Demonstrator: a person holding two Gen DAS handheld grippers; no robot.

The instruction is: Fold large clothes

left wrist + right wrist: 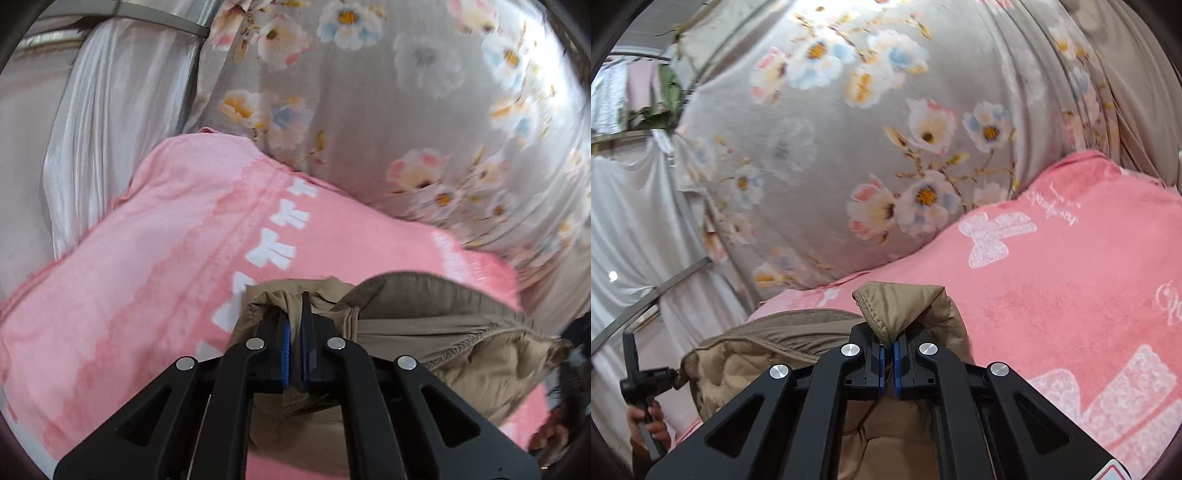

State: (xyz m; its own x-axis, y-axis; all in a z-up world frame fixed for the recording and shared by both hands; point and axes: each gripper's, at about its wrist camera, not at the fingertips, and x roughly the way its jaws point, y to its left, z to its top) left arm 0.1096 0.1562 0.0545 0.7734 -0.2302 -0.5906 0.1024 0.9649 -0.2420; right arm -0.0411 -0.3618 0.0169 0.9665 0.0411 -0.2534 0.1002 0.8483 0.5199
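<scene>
Fingers of your left gripper (294, 314) and right gripper (888, 349) each pinch the tan jacket (461, 332); its long edge spans between them, slack over the pink blanket (129, 258).

A padded jacket (480, 354) is lifted above a blanket (147, 258) spread on the bed; the left gripper (294, 314) pinches one edge of it, the right gripper (888, 343) pinches another, and the jacket's opening sags between them; behind the blanket hangs a flowered curtain (849, 147); to the left of it, a plain drape (110, 110); the person's left hand (650, 424) grips the left tool's handle.
</scene>
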